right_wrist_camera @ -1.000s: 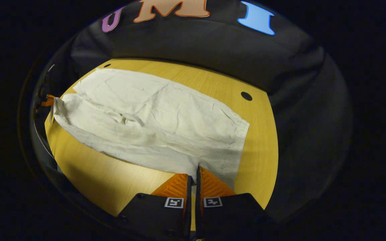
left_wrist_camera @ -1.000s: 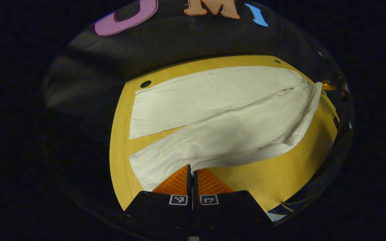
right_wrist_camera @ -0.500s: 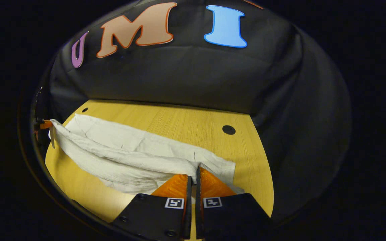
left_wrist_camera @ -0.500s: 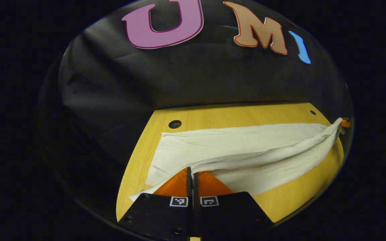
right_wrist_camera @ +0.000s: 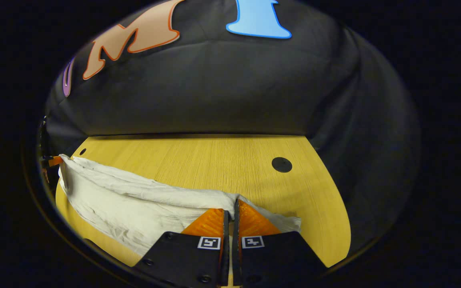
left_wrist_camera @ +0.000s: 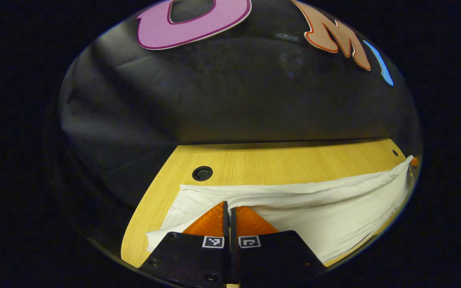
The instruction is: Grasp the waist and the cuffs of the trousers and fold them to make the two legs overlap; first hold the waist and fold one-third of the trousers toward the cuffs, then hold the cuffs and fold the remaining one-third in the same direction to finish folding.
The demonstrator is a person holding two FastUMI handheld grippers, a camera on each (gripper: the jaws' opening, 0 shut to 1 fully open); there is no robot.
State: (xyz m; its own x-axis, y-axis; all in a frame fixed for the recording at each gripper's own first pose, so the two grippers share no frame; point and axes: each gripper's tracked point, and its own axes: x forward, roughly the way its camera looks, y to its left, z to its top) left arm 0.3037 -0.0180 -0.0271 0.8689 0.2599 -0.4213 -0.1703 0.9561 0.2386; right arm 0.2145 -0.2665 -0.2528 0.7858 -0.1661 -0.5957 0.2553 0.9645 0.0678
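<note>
White trousers lie lengthwise on the yellow wooden table, the near leg carried over onto the far leg. My left gripper is shut on the cuff end, with cloth bunched around its fingers. In the right gripper view, my right gripper is shut on the waist end of the trousers. The cloth hangs in a slack fold between the two. Each view catches the other gripper far off at the opposite end: the right gripper and the left gripper.
The table has a round cable hole near the cuff end and another hole near the waist end. Bare wood runs between the trousers and the black cloth wall behind.
Both grippers moved away toward the back wall, dragging the near leg and waist edge up over the far leg. The spread trousers now read as a narrow doubled strip.
</note>
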